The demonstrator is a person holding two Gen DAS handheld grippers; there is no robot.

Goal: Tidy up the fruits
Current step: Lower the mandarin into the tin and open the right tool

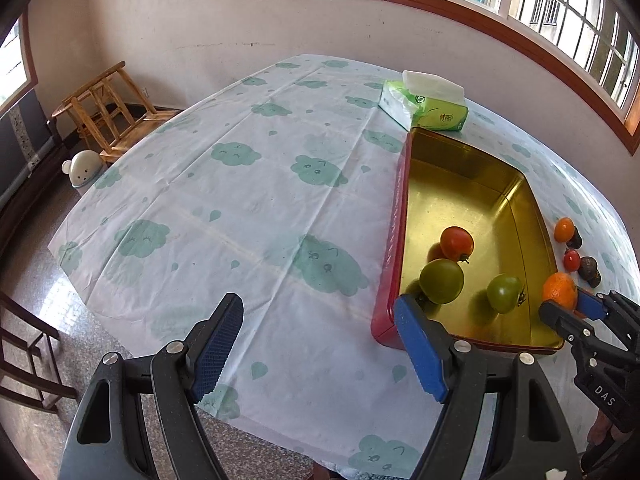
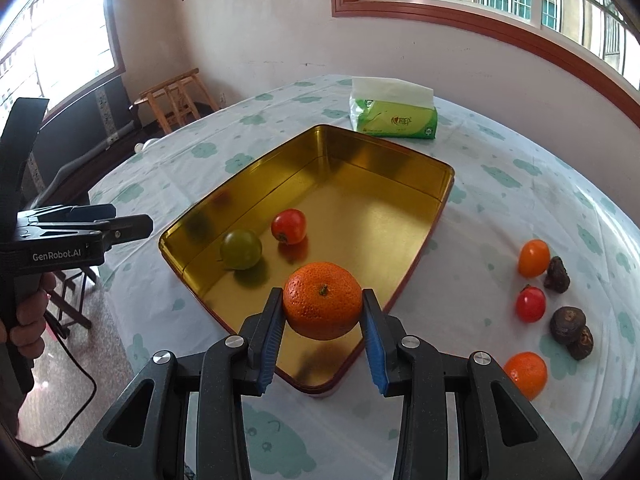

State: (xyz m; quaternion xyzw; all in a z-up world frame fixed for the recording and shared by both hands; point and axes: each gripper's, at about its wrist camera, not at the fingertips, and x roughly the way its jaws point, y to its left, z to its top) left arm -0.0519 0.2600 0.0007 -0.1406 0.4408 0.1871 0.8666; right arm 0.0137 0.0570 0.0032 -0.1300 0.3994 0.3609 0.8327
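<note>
My right gripper (image 2: pixel 322 322) is shut on a tangerine (image 2: pixel 322 300) and holds it above the near corner of the gold tin (image 2: pixel 360 216). A red tomato (image 2: pixel 289 226) and a green tomato (image 2: pixel 241 249) lie in the tin. The left wrist view shows a second green tomato (image 1: pixel 505 293) there, near the held tangerine (image 1: pixel 560 290). My left gripper (image 1: pixel 320 346) stands open with nothing between its fingers, over the tablecloth to the left of the tin (image 1: pixel 472 184).
Right of the tin lie a small orange tomato (image 2: pixel 534 258), a red tomato (image 2: pixel 531 304), another tangerine (image 2: pixel 526 374) and dark brown lumps (image 2: pixel 570 328). A green tissue pack (image 2: pixel 394 114) sits behind the tin. A wooden stool (image 1: pixel 108 108) stands beyond the table's left edge.
</note>
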